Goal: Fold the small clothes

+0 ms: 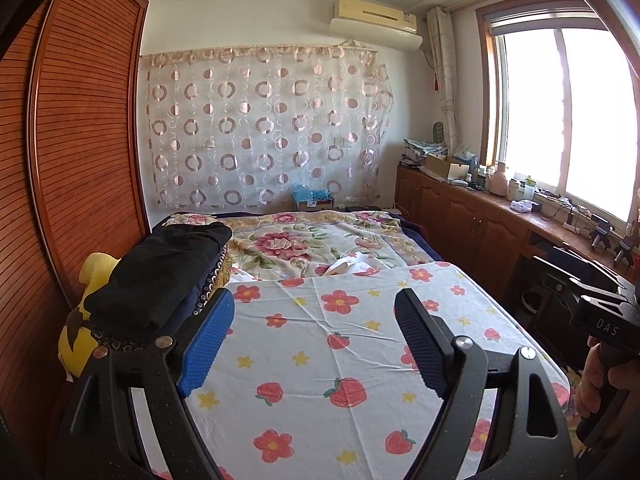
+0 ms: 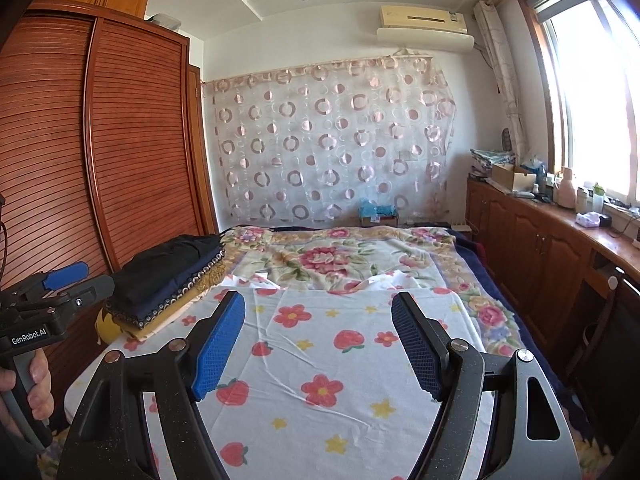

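A stack of folded clothes (image 1: 160, 276) lies at the left edge of the bed, a black garment on top and patterned dark and tan pieces under it. In the right wrist view the same stack (image 2: 168, 276) sits left of my fingers. My left gripper (image 1: 314, 296) is open above the white sheet (image 1: 340, 360) printed with flowers and strawberries, nothing between its fingers, the stack just off its left finger. My right gripper (image 2: 318, 298) is open too, empty over the same sheet (image 2: 320, 360). Each gripper shows at the other view's edge, held by a hand (image 2: 36, 376).
A louvered wooden wardrobe (image 2: 120, 140) stands close on the left, with a yellow plush toy (image 1: 92, 280) wedged beside the stack. A floral blanket (image 1: 296, 240) covers the far half of the bed. Low wooden cabinets (image 2: 540, 248) with clutter run under the window on the right.
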Demonstrator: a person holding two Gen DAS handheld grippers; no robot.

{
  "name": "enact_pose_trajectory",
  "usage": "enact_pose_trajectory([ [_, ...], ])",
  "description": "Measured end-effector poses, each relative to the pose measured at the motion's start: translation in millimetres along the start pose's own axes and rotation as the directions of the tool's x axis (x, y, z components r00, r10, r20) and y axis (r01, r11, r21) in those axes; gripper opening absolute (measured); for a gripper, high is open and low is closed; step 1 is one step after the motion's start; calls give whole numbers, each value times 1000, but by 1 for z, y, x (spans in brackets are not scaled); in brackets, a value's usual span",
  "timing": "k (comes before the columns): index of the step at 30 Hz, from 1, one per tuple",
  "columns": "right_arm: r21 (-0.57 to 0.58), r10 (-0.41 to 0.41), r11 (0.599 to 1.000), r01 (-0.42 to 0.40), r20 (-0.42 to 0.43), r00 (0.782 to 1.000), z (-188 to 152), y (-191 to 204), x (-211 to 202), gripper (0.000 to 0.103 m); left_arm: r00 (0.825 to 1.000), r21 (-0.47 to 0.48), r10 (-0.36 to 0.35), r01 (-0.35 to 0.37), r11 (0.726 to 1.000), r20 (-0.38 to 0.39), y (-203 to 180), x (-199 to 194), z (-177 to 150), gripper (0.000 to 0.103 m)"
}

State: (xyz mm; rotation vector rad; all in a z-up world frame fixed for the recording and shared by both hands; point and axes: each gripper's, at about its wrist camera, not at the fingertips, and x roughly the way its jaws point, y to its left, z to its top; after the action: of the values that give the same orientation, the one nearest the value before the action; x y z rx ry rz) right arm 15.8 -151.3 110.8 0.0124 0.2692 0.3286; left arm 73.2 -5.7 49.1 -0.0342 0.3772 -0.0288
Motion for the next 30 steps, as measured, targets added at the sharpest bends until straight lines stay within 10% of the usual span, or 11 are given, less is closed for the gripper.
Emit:
enact_pose_trajectory([
  [30, -11, 16, 1000, -16, 0, 1000, 2, -19, 1, 77, 1000, -1, 0, 0, 1000, 3, 7, 3, 1, 83],
])
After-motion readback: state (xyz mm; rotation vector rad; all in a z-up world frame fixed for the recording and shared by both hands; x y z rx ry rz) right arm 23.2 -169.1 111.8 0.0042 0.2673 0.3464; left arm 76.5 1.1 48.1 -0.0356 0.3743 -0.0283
